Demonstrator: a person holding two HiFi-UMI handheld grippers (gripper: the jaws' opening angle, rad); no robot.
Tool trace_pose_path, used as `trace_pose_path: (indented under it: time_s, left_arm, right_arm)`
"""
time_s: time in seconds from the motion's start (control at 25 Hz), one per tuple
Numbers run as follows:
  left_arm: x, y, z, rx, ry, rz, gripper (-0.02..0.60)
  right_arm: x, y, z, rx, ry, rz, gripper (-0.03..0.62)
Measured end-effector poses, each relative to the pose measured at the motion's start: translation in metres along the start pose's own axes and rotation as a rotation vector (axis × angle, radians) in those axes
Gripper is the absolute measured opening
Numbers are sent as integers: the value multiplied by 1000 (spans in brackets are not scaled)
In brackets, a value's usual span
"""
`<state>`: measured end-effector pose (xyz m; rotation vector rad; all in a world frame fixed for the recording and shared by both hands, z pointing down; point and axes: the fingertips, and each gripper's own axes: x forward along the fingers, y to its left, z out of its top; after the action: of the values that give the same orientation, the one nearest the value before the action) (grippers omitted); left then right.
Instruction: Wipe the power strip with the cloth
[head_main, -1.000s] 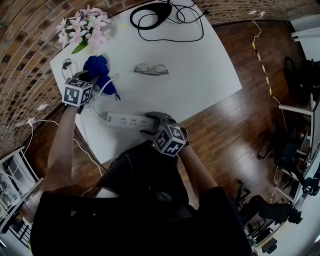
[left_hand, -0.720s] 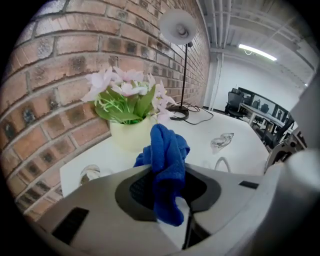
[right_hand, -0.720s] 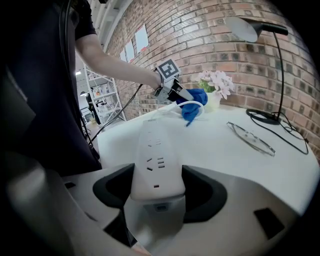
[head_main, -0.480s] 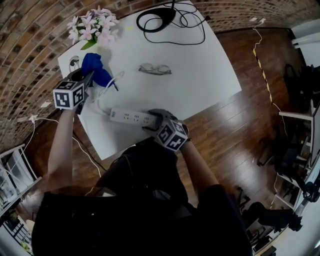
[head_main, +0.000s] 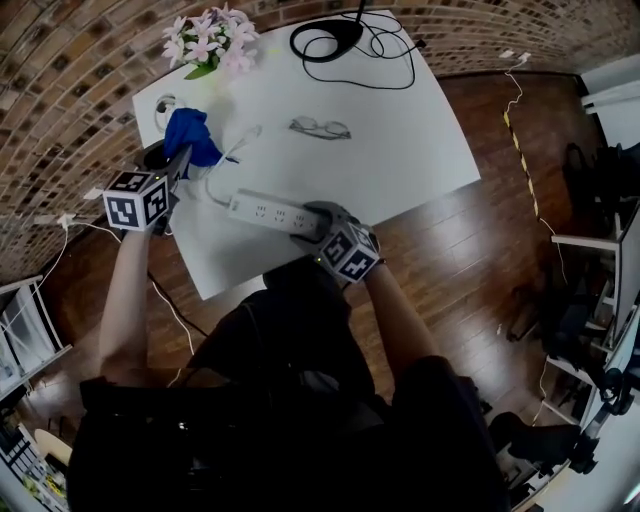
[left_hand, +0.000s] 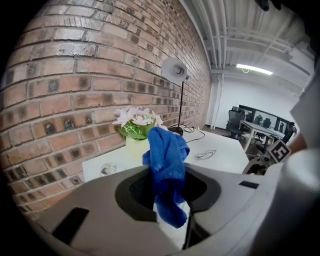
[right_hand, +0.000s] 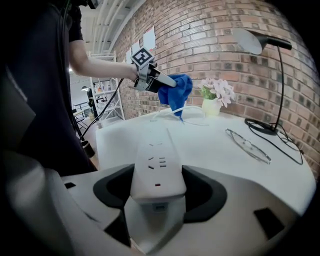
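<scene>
Nearest me, right gripper (right_hand: 159, 186): jaws clamped on the near end of the power strip (head_main: 275, 211). I note its long axis running leftward along the table (head_main: 400, 130). Left gripper (head_main: 178, 160): pinching the blue cloth (head_main: 190, 135), raised just past the strip's far end. Farther off: glasses (head_main: 320, 127) and flowers (head_main: 212, 38), both clear of the path.

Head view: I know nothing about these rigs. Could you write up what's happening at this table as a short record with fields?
left tool: shut on the cloth, held in the air above the table
right tool: shut on one end of the power strip
strip position: lying along the white table
cloth and strip: apart, wiping not yet begun
also on table: glasses, flowers, lamp
</scene>
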<state>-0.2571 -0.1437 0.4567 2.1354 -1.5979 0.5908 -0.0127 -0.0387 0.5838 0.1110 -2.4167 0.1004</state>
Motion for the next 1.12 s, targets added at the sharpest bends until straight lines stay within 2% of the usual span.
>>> trace_pose_path:
  time_s: [0.28, 0.4, 0.56, 0.88, 1.12]
  left_arm:
    - [-33, -21, -1, -41, -71, -35, 100]
    - [-42, -30, -1, -12, -83, -34, 100]
    - [-44, -44, -21, 84, -29, -35, 100]
    - [-27, -87, -58, 236, 85, -116, 100]
    - [-11, -109, -75, 288, 171, -158, 100]
  right_arm:
    - [1, 1, 3, 9, 16, 6, 292]
    - [2, -1, 3, 27, 30, 10, 295]
    - [1, 1, 3, 54, 35, 10, 296]
    - [2, 1, 3, 57, 33, 3, 299]
    - [3, 2, 4, 45, 28, 8, 298]
